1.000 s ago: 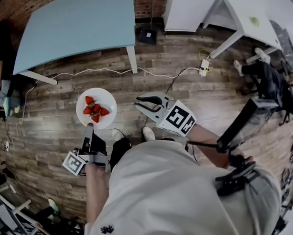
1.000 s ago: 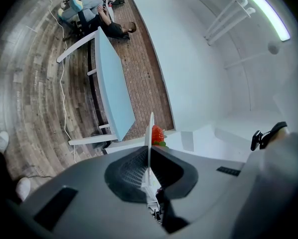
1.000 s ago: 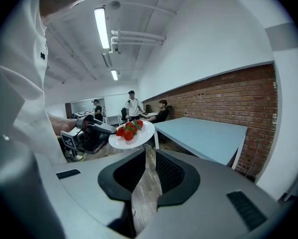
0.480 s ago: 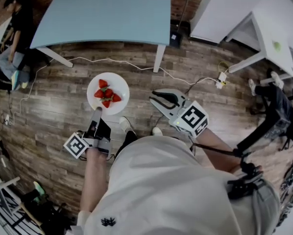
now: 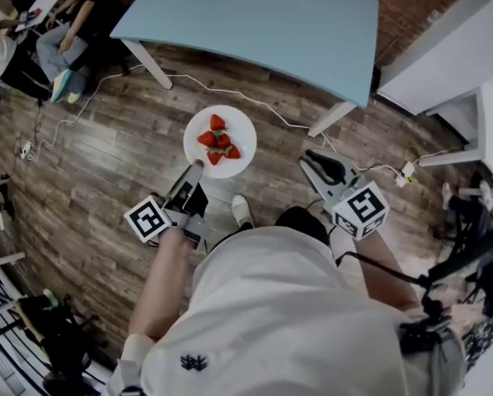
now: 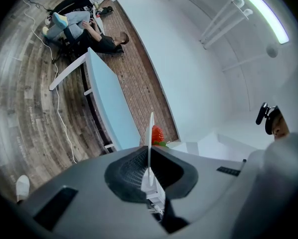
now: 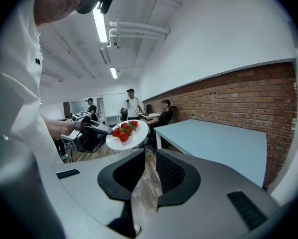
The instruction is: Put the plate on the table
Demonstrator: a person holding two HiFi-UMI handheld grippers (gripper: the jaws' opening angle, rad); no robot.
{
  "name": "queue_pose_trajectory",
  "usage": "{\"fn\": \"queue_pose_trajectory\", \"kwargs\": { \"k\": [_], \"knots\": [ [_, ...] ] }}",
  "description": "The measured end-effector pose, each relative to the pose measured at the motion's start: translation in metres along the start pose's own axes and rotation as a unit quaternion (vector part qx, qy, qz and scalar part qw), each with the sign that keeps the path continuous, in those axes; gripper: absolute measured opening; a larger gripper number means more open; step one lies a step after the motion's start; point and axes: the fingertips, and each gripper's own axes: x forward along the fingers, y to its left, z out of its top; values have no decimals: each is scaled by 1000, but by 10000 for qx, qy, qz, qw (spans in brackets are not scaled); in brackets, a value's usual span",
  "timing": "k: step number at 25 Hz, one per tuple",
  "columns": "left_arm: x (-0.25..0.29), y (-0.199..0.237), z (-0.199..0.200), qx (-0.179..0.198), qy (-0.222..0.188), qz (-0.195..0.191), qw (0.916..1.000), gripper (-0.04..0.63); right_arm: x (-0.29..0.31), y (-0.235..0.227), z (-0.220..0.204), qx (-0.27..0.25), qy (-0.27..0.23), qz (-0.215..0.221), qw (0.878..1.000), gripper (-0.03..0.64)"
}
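Head view: left gripper (image 5: 190, 174) carries the plate (image 5: 243, 135) by its near rim, above the floor, short of the counter (image 5: 263, 23)

Left gripper view: jaws pinched on the rim

Right gripper view: right gripper (image 7: 150, 156) narrowly parted, empty

Assessment: transport step; next, advance, lower the plate level onto the counter

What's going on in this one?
A person holds a white plate of strawberries by its rim, clamped in the left hand-held gripper above a wooden floor. The right hand-held gripper is open and empty, off to the side. The light blue table is just ahead, and the plate is not on it yet.
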Motion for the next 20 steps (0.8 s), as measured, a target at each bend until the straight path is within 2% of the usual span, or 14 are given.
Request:
{"fn": "queue_pose_trajectory", "kwargs": {
  "k": [3, 8, 17, 20],
  "knots": [
    [-1, 15, 18, -58, 49, -12, 10000, 14, 19, -2, 7, 119, -11, -128, 9998, 58],
    [5, 29, 23, -298, 82, -4, 9995, 14, 24, -9, 13, 118, 74, -231, 9996, 58],
    [93, 37, 42, -532, 244, -18, 9983, 14, 53, -87, 24, 226, 124, -242, 9994, 58],
    [134, 37, 53, -464, 299, 37, 9985, 14, 64, -130, 35, 179, 37, -240, 9995, 58]
  ]
}}
